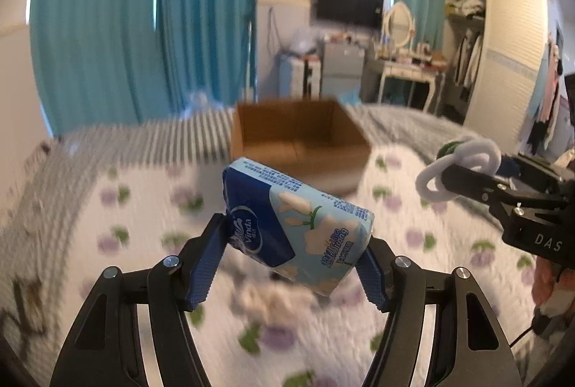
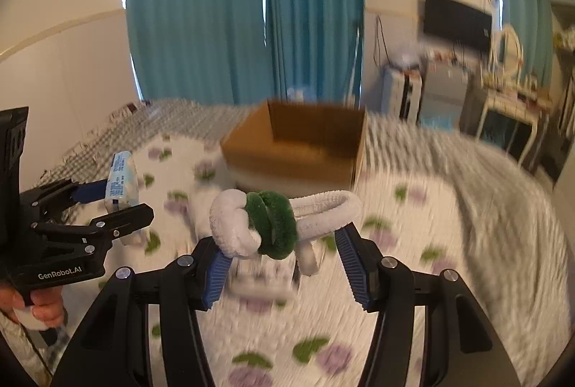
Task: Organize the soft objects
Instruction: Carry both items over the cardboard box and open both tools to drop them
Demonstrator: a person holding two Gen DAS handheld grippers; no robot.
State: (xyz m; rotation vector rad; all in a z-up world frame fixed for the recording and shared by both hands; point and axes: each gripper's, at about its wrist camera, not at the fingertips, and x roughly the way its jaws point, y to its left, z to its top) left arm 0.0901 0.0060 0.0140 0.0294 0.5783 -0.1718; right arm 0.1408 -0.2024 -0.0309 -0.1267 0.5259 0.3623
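Both grippers are loaded above the quilted bed (image 1: 413, 279): left gripper (image 1: 294, 257) clamps a Vinda tissue pack (image 1: 298, 218), right gripper (image 2: 284, 250) pinches white-and-green fuzzy hair ties (image 2: 266, 225), apparently mid-carry and due next over the open cardboard box (image 1: 298, 142) for release.

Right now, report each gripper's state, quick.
Left gripper: closed on the blue tissue pack.
Right gripper: closed on the white and green hair ties.

open cardboard box (image 1: 300, 139) ahead, bed (image 1: 151, 207) around it
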